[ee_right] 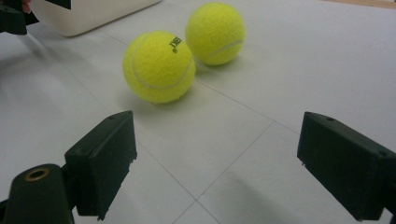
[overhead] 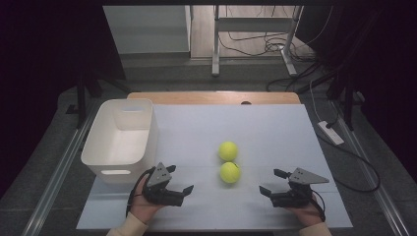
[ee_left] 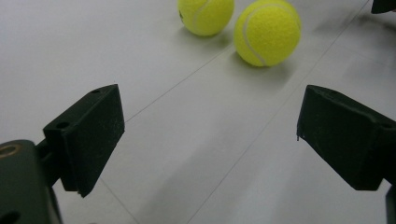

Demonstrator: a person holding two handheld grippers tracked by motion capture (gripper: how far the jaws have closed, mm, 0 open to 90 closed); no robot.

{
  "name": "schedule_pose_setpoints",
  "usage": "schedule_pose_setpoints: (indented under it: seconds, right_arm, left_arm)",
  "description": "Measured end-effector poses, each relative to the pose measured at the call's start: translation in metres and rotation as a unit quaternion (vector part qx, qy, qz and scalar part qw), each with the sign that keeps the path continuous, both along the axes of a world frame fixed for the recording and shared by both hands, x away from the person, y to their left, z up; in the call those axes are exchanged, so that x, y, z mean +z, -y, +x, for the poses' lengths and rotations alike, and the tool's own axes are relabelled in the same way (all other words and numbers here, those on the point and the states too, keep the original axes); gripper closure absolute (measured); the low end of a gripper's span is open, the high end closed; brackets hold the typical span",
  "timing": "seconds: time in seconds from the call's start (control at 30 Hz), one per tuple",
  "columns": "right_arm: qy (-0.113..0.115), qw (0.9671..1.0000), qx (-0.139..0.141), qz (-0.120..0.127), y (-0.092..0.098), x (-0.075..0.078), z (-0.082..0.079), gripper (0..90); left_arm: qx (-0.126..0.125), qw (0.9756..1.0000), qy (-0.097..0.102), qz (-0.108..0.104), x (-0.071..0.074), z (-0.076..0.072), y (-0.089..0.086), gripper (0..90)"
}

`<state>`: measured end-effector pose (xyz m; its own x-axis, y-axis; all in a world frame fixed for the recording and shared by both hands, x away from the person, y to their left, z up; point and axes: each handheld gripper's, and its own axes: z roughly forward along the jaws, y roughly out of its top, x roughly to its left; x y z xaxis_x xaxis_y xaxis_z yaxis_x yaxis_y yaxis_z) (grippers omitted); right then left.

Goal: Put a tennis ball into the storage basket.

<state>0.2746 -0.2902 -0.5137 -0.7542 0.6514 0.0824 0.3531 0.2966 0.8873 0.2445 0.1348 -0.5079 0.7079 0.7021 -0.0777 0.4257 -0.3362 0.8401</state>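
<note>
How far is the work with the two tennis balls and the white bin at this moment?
Nothing looks done yet: the white bin holds nothing, and the near tennis ball and far tennis ball both lie on the table. In hand: the left hand-held gripper and right hand-held gripper face the balls with open jaws, apart from them. Left, probably: grasping each ball and putting it in the bin.

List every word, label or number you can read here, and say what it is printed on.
Small black print on the nearer tennis ball: it reads roughly like "JOEREX", but is too small and tilted to be sure.
A dark mark at the edge of the farther tennis ball: unreadable.
White bin, grey table top: no text.
</note>
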Motion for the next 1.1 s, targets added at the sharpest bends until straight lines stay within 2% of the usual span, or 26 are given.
schedule_pose_setpoints:
  seconds: [0.5,0.87,1.1]
  right_arm:
    - [-0.002,1.0000,0.000,-0.003,0.000,-0.001,0.000,11.9]
    - [-0.003,1.0000,0.002,-0.005,0.000,-0.001,0.001,11.9]
    - [-0.002,1.0000,0.001,0.000,0.001,0.000,0.001,11.9]
  left_arm:
    - [-0.028,0.9996,-0.007,0.002,0.004,0.012,0.017,8.4]
    - [-0.045,0.9989,-0.012,-0.005,0.007,0.019,0.029,8.4]
    - [-0.056,0.9983,-0.015,0.001,0.007,0.022,0.039,8.4]
